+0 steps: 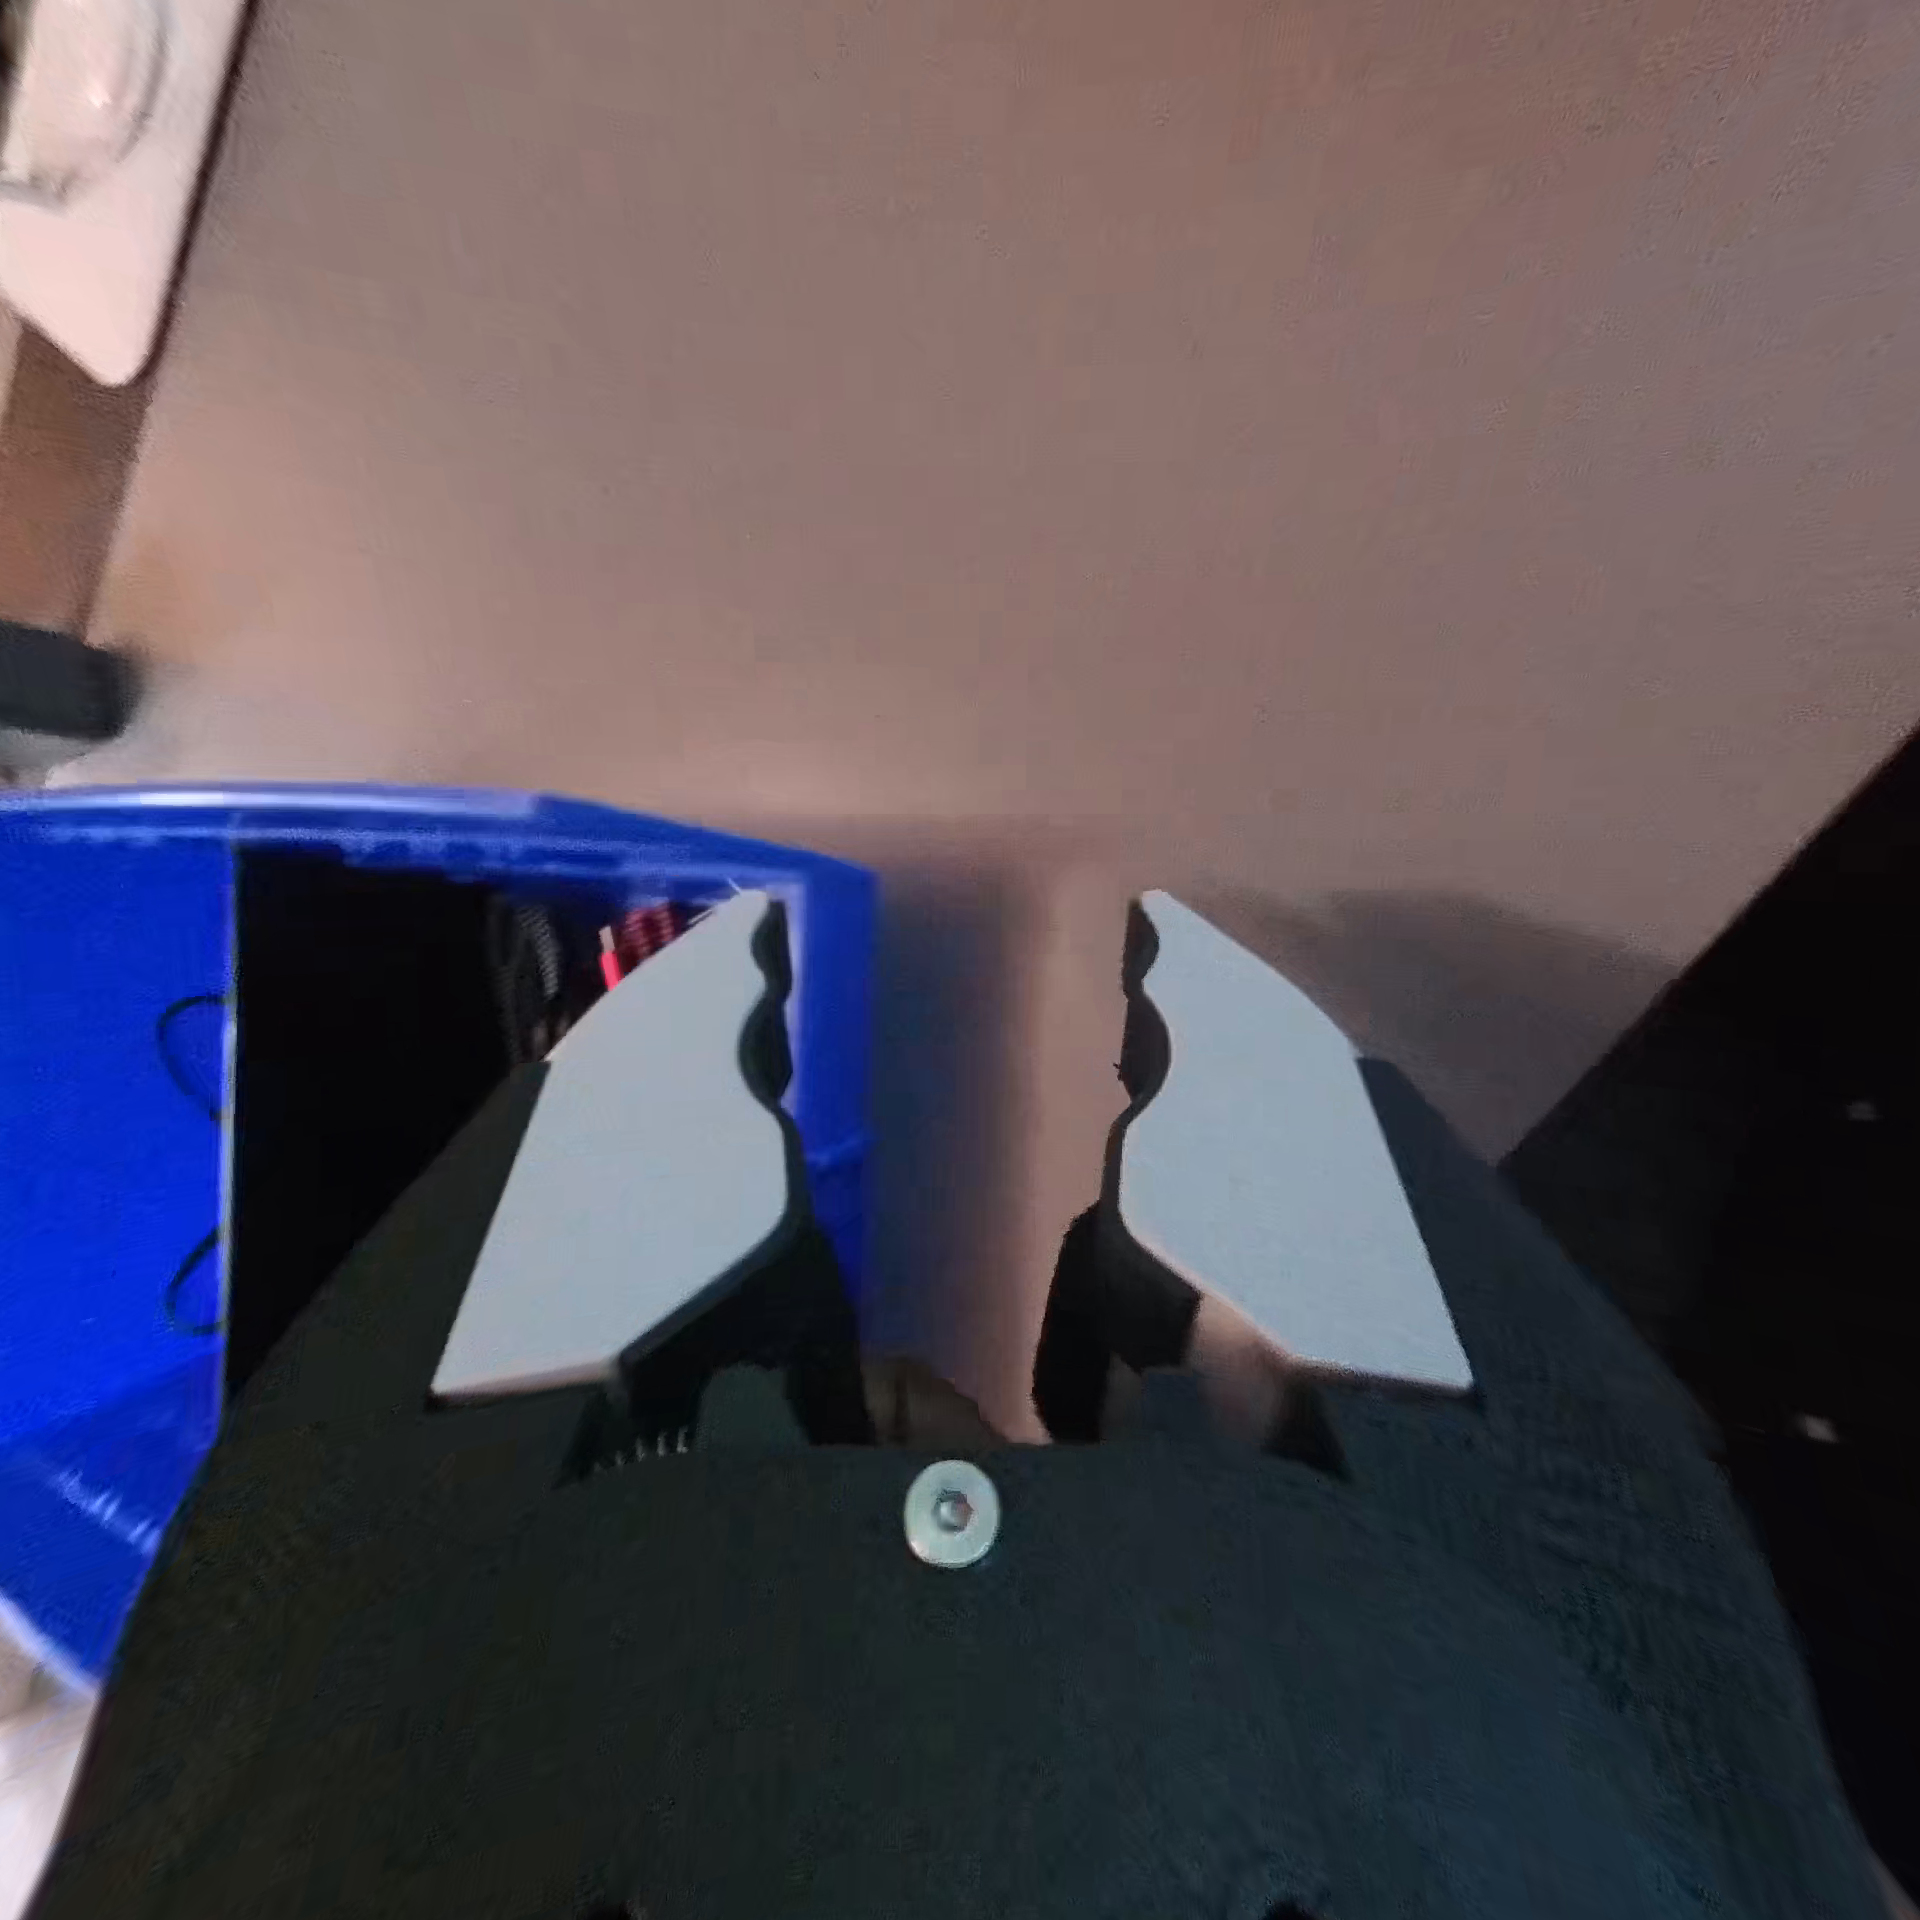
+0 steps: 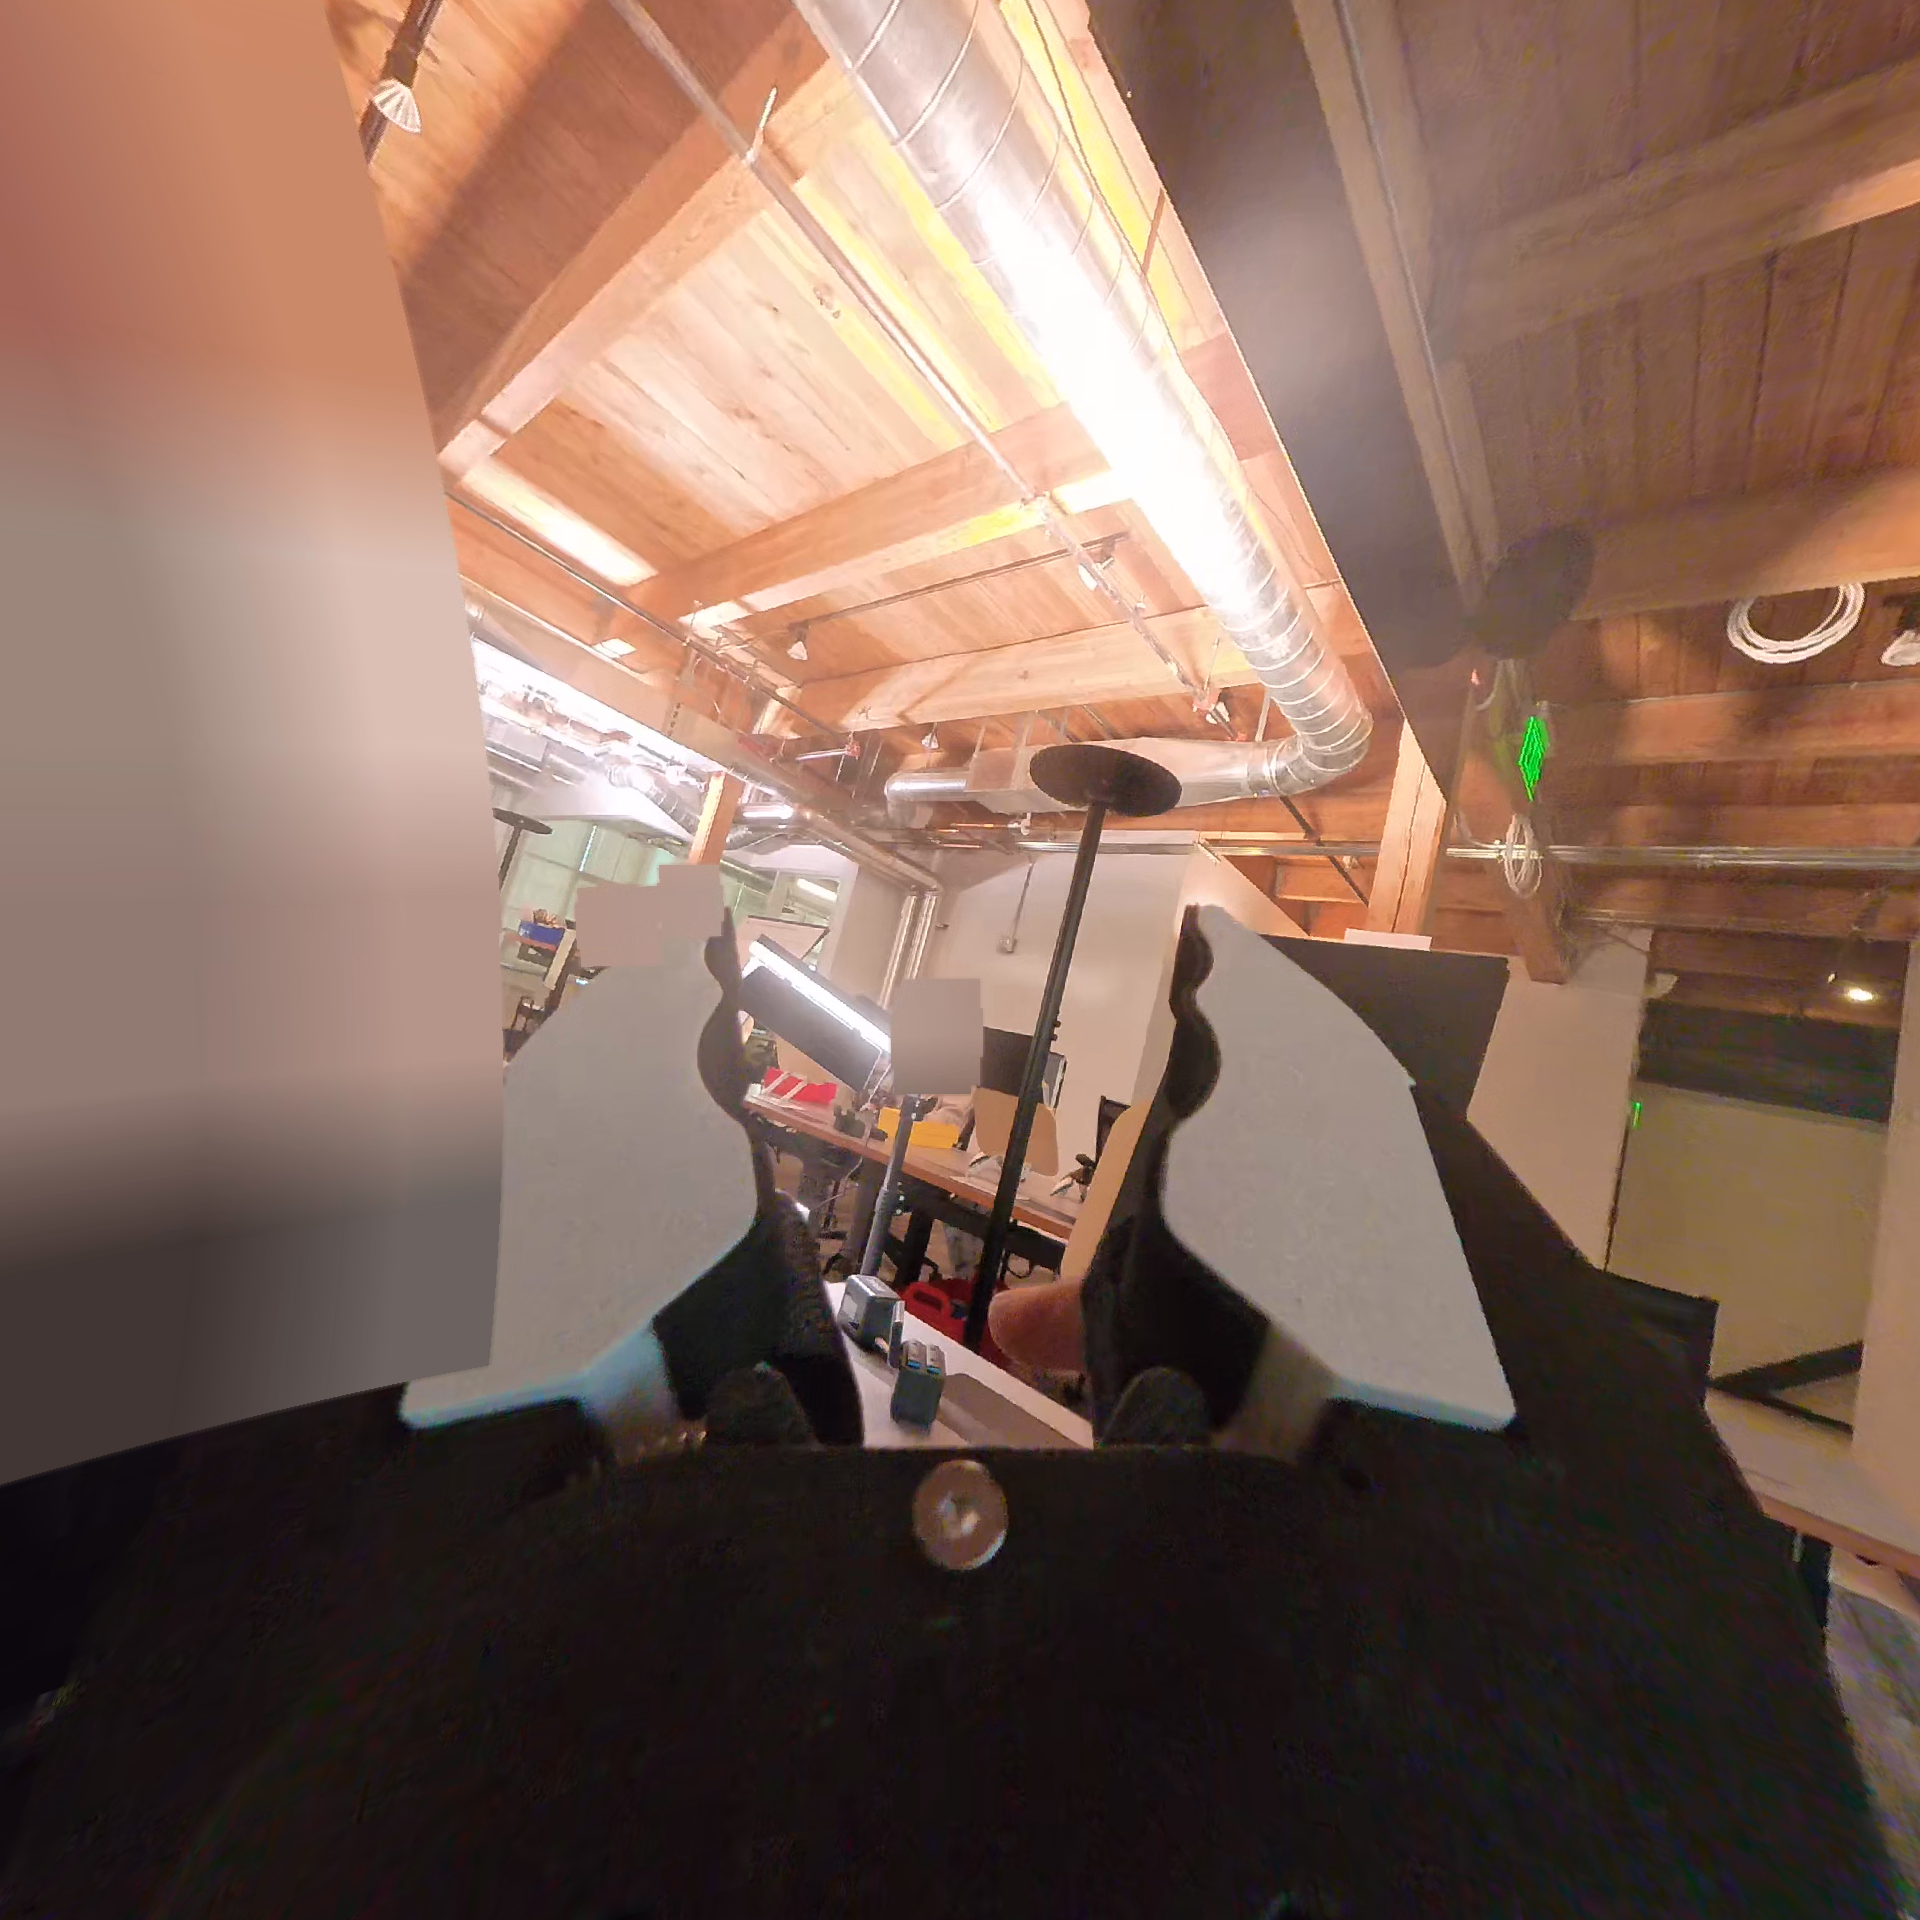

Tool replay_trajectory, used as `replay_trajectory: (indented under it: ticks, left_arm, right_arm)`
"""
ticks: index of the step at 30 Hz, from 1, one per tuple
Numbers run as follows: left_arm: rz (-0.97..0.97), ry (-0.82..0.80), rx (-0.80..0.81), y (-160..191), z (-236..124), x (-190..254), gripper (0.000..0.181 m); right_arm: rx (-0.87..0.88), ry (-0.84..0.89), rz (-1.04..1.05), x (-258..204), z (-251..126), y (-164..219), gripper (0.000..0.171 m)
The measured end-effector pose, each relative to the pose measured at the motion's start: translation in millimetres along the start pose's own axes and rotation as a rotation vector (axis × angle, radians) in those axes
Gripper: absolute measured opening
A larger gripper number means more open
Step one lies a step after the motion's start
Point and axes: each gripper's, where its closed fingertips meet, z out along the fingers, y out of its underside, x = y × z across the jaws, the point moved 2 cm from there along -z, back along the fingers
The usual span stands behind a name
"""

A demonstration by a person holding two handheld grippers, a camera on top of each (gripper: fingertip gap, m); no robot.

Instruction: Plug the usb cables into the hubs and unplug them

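My left gripper (image 1: 954, 914) is open and empty, low over a brown tabletop (image 1: 1039, 468). A blue bin (image 1: 114, 1143) sits just left of it, with dark and red coiled cables (image 1: 639, 935) inside, partly hidden by my left finger (image 1: 644, 1132). No hub shows in either view. My right gripper (image 2: 956, 935) is open and empty and tilted upward toward the ceiling, away from the table. A fingertip (image 2: 1034, 1335) of a person shows low between its fingers.
A black object (image 1: 1787, 1091) stands at the right of the left wrist view, and a white object (image 1: 83, 208) at its upper left. The right wrist view shows a wooden ceiling with a metal duct (image 2: 1091, 343), a black pole stand (image 2: 1049, 1039), distant workbenches (image 2: 935, 1164) and a white surface with small devices (image 2: 894, 1351). The grippers' ends are close to 45 centimetres from one another.
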Motion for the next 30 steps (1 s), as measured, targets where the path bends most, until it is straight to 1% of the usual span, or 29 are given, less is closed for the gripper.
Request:
replay_trajectory:
  ticks: [2, 4, 7, 9, 13, 18, 21, 23, 25, 27, 30]
  left_arm:
    - [-0.014, -0.037, -0.046, 14.5, -1.0, -17.5, 0.065]
    - [-0.036, -0.017, -0.133, 37.4, 10.0, -28.3, 0.065]
    - [-0.048, 0.055, -0.237, 65.2, 27.7, -31.6, 0.042]
    - [-0.019, 0.035, -0.238, 67.5, 28.1, -37.2, 0.027]
    - [0.034, 0.102, -0.278, 72.1, 19.1, -25.7, 0.026]
    - [0.176, 0.333, -0.281, 72.1, 0.5, 14.7, 0.024]
    - [0.226, 0.359, -0.313, 76.2, -6.2, 23.0, 0.024]
    - [0.204, 0.368, -0.314, 76.4, -8.7, 23.4, 0.028]
    - [0.158, 0.414, -0.298, 75.1, -17.8, 24.9, 0.041]
    - [0.115, 0.448, -0.243, 69.8, -35.4, 21.3, 0.056]
    - [0.031, 0.355, -0.104, 56.2, -65.5, -10.3, 0.063]
  right_arm:
    - [0.0, 0.001, 0.005, 0.7, 0.2, 0.7, 0.08]
    - [-0.001, -0.002, 0.01, 0.0, 0.9, 1.7, 0.08]
    - [-0.005, -0.005, 0.002, -1.9, 1.7, 2.5, 0.08]
    - [-0.004, -0.005, -0.005, -3.0, 2.2, 2.8, 0.078]
    - [-0.021, -0.006, -0.01, -3.3, 4.4, 9.1, 0.078]
    - [-0.04, -0.009, 0.013, -1.6, 6.2, 16.7, 0.078]
    - [-0.046, -0.011, 0.014, -2.1, 6.5, 17.8, 0.078]
    - [-0.047, -0.013, 0.01, -3.1, 6.4, 17.3, 0.078]
    - [-0.047, -0.015, 0.003, -3.7, 6.0, 16.1, 0.078]
    - [-0.048, -0.011, -0.008, -2.8, 5.5, 14.8, 0.077]
    - [-0.057, -0.01, -0.006, -0.7, 6.1, 16.3, 0.076]
